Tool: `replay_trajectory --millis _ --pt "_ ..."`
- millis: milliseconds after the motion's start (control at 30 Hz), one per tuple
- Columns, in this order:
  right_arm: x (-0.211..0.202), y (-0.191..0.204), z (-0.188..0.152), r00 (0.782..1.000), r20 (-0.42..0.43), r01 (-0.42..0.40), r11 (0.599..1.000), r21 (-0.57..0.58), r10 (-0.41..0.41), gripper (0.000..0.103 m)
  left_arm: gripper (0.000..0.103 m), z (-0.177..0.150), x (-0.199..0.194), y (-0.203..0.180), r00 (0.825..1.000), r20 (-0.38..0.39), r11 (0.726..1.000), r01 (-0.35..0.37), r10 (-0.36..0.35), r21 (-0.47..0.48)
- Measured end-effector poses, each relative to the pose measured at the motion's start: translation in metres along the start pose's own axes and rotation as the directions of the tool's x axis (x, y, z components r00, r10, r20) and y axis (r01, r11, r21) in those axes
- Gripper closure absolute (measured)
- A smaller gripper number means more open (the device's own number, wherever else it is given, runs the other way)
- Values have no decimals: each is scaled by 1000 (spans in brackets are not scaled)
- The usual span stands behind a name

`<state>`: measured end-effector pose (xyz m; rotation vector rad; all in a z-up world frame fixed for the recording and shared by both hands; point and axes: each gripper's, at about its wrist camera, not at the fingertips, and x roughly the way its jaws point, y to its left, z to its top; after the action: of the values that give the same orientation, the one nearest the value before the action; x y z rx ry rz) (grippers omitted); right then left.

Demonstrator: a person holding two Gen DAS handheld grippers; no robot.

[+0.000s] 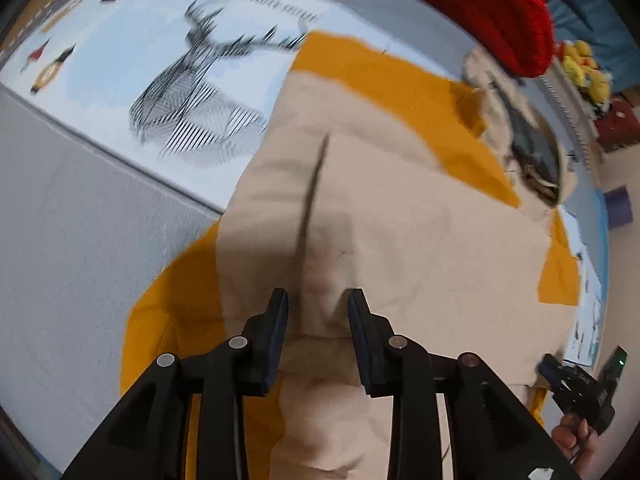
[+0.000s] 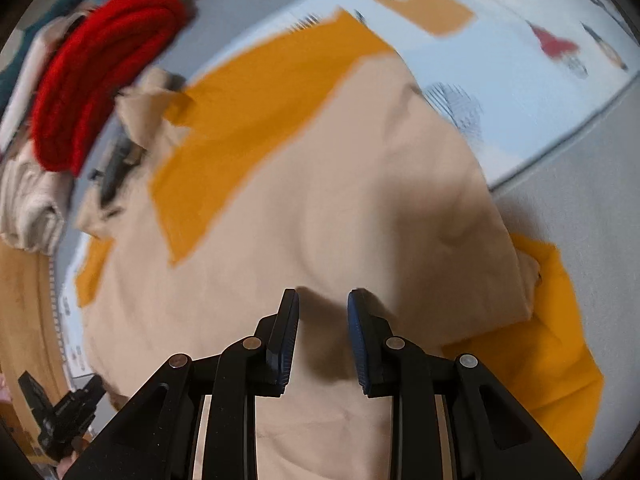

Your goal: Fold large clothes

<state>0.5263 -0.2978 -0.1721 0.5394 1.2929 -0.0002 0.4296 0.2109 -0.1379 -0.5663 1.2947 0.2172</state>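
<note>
A large beige garment (image 1: 400, 220) with mustard-yellow panels (image 1: 400, 80) lies spread on a grey surface. My left gripper (image 1: 318, 300) points down at its near part and is open. A raised crease of the beige cloth runs up from between its fingers, and the pads do not press on it. In the right wrist view the same garment (image 2: 320, 200) fills the middle. My right gripper (image 2: 324, 300) hovers open just over the beige cloth, casting a shadow on it, with nothing between its fingers. Each gripper also shows at the other view's bottom edge: right gripper (image 1: 580, 384), left gripper (image 2: 60, 412).
A red knitted item (image 1: 480, 8) (image 2: 100, 72) lies at the garment's far end, next to a cream knitted cloth (image 2: 28, 200). A pale blue sheet with a deer print (image 1: 160, 60) lies under the garment's far side. Bare grey surface (image 1: 80, 240) lies to the left.
</note>
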Motion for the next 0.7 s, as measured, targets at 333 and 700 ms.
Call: replay_trajectory --millis 333,700 --pt "-69 45 -5 956 285 130 971 -200 -69 76 75 -8 -39 -40 984 175 983 -56 25 174" --pt "-114 67 -54 904 412 271 898 -345 -115 76 73 -41 -56 -68 974 225 964 -28 -34 266"
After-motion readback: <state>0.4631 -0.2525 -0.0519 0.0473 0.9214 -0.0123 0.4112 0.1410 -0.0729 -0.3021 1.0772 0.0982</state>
